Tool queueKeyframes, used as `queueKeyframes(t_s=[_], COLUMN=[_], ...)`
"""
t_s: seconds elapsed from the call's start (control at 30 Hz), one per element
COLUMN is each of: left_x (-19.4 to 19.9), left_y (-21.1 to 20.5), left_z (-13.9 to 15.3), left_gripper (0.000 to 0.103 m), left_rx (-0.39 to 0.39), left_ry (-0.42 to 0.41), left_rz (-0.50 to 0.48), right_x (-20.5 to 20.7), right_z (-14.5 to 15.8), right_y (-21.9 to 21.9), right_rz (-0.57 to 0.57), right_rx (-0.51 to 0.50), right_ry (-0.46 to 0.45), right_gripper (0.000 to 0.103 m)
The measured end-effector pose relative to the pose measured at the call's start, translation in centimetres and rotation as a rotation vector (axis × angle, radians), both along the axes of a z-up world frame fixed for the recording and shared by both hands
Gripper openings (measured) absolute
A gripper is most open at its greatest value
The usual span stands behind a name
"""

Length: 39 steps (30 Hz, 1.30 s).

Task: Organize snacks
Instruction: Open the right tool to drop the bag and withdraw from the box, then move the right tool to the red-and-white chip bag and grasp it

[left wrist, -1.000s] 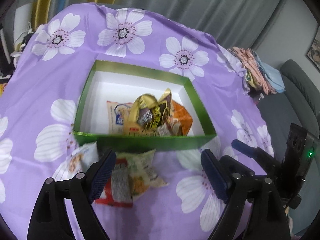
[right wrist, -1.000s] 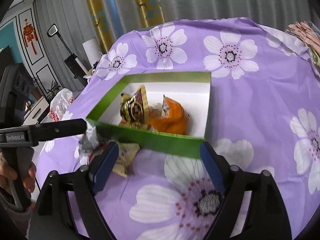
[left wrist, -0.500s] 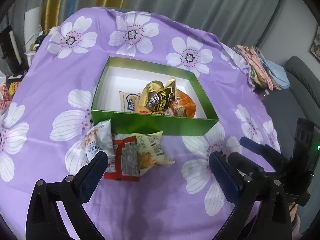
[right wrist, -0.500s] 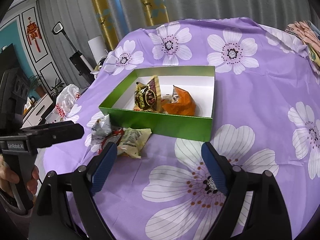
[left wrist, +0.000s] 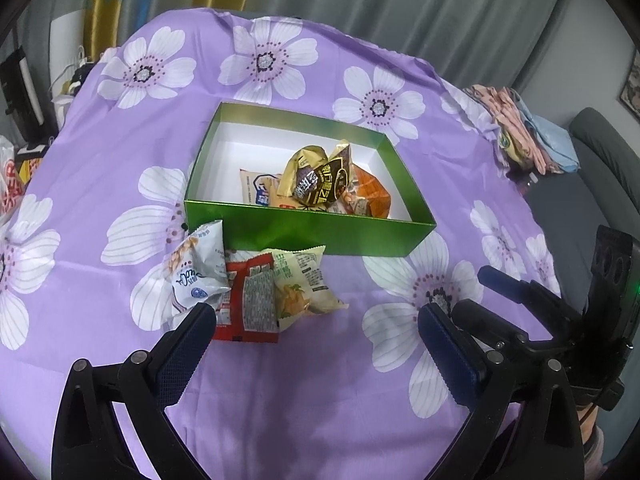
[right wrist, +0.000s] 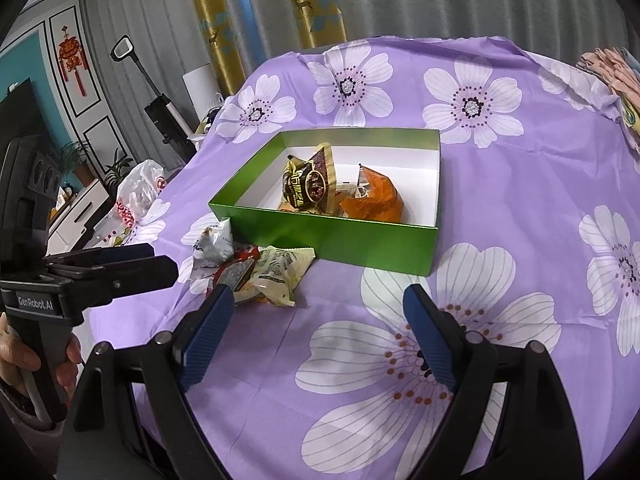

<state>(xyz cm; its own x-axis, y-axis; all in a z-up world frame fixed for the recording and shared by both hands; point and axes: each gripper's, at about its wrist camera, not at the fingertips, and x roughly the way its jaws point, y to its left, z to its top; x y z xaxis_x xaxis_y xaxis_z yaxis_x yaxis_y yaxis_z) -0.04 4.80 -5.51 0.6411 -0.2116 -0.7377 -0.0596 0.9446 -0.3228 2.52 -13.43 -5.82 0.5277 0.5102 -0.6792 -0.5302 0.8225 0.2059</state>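
A green box (left wrist: 304,232) with a white inside sits on the purple flowered cloth; it also shows in the right wrist view (right wrist: 344,240). Inside lie a brown-gold packet (left wrist: 320,180), an orange packet (left wrist: 370,196) and a pale packet (left wrist: 258,188). In front of the box lie a white-blue packet (left wrist: 196,272), a red packet (left wrist: 250,300) and a pale yellow packet (left wrist: 306,280). My left gripper (left wrist: 316,344) is open and empty, just short of these loose packets. My right gripper (right wrist: 320,328) is open and empty, to the right of them.
A pile of folded cloths (left wrist: 528,136) lies at the table's far right edge, by a grey sofa (left wrist: 600,160). A plastic bag (right wrist: 140,196) and a vacuum (right wrist: 160,104) stand off the table's left side. Curtains hang behind.
Both grippers have pulled back and up from the box, so more of the table shows. Both stay open. The packets have not moved.
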Motion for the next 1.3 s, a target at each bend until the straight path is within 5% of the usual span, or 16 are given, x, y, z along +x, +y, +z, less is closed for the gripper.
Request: queueKeyframes(t_s=[0.8, 1.1, 1.3], left_x=[-3.5, -1.2, 0.3], left_y=[6.1, 5.8, 6.3], left_z=[-5.9, -7.6, -8.3], left_gripper=[0.1, 0.1, 0.091], left_rx=[-0.254, -0.292, -0.317], left_ry=[-0.037, -0.01, 0.003], left_rz=[0.022, -0.017, -0.023], right_x=[-2.0, -2.1, -0.9], right_z=[-4.8, -5.9, -6.2], right_y=[7.3, 11.2, 13.2], right_rz=[0.258, 0.364, 0.385], right_rx=[-0.049, -0.096, -0.11], right_ry=[0.066, 0.05, 0.04], right_gripper=[0.085, 0.06, 0.056])
